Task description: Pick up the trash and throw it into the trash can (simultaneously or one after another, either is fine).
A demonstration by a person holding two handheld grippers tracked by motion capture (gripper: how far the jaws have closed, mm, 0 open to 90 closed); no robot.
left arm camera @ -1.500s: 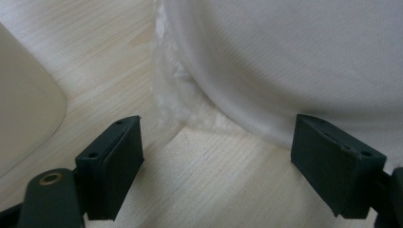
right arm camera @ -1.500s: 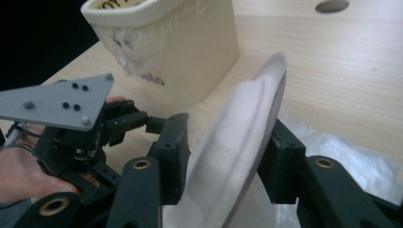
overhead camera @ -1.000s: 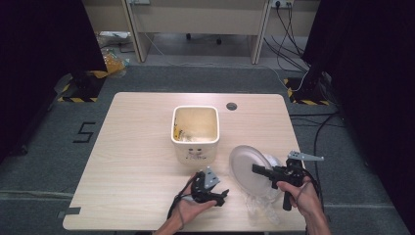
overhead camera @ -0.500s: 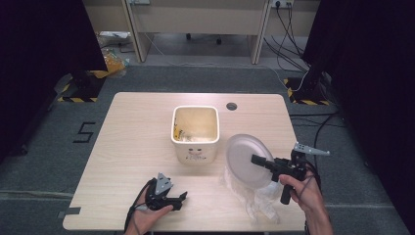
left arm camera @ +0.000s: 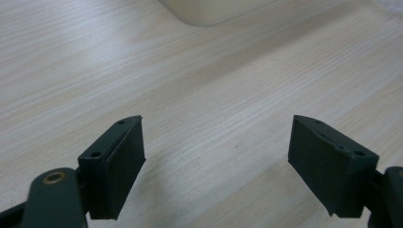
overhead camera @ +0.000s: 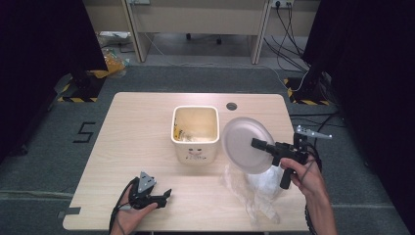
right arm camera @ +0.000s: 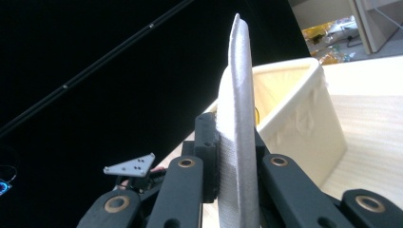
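The right gripper (overhead camera: 259, 144) is up off the table (overhead camera: 137, 132), clamped tight on the rim of a white paper plate (overhead camera: 244, 144), and the plate stands on edge, tipped up beside the bin (overhead camera: 195, 133), its face turned towards the high view. In the right gripper view the plate (right arm camera: 240, 95) runs straight up between the two black jaws, edge on, with both pads pressed flat against it, so that grip is firm. Behind it sits the cream bin (right arm camera: 304, 118), open at the top, just beside the plate's rim. From above, the bin stands near the middle of the table with some yellowish scraps inside, and the plate hangs just to its right, close to the bin's wall; whether they touch, I cannot tell. Below the plate lies a crumpled clear plastic bag (overhead camera: 254, 191) on the near right part of the table. Over on the near left the left gripper (overhead camera: 164, 196) is low over the wood, well apart from the bin. In the left gripper view its jaws stand wide apart with nothing but bare table (left arm camera: 214, 95) between them, and the bin's base (left arm camera: 209, 12) shows at the top edge.
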